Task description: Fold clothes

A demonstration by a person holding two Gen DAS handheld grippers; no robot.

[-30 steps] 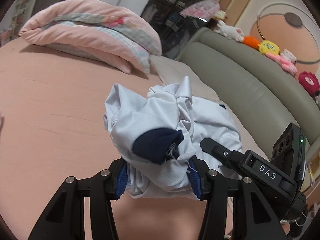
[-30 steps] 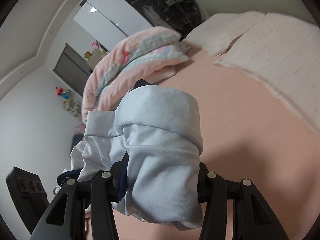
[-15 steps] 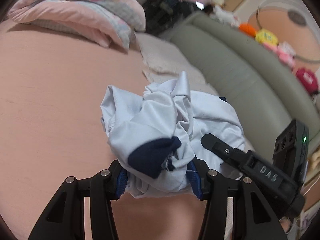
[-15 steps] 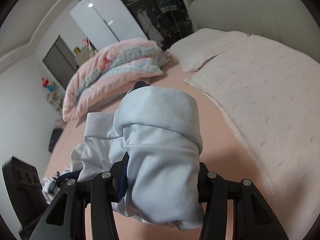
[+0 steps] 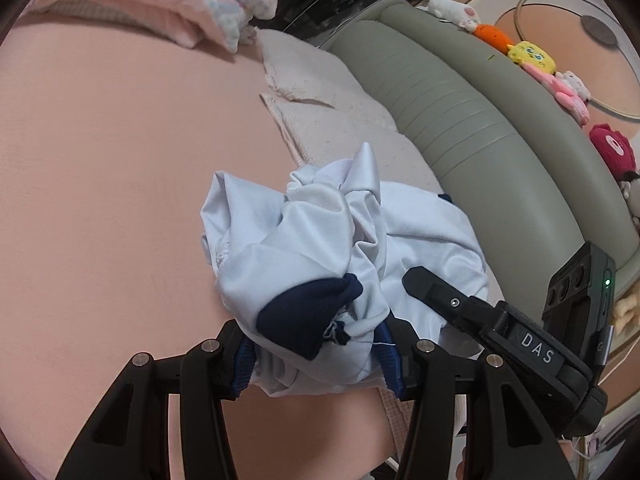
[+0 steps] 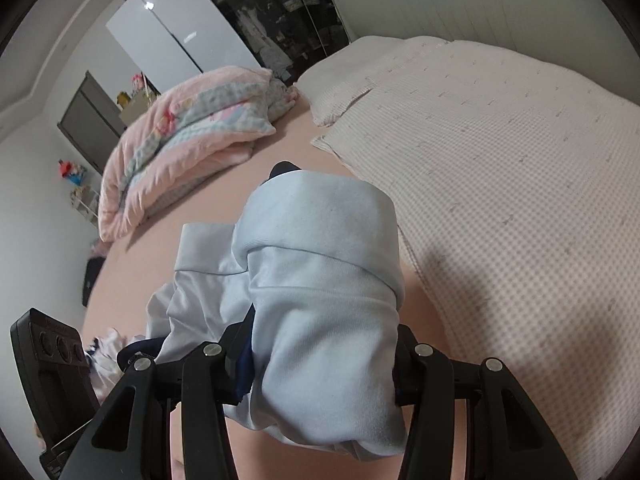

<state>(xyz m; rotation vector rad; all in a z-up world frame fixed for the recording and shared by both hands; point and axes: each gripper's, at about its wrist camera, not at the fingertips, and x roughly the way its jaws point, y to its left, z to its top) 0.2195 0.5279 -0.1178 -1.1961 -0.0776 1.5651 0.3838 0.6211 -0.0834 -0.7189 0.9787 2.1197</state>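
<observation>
Left wrist view: the left gripper [image 5: 316, 344] is clamped on a crumpled pale-blue garment [image 5: 320, 240] with a navy cuff, held above the pink bed [image 5: 100, 180]; the right gripper [image 6: 320, 364] is clamped on the same bunched cloth; no fold looks made yet, so spreading it flat on the bed comes first, I judge.

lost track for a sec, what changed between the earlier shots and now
Both grippers carried the bunched pale blue garment across the pink bed toward the cream blanket and grey headboard, dipping slightly. Nothing taken or released: left gripper and right gripper stay clamped on it.
</observation>
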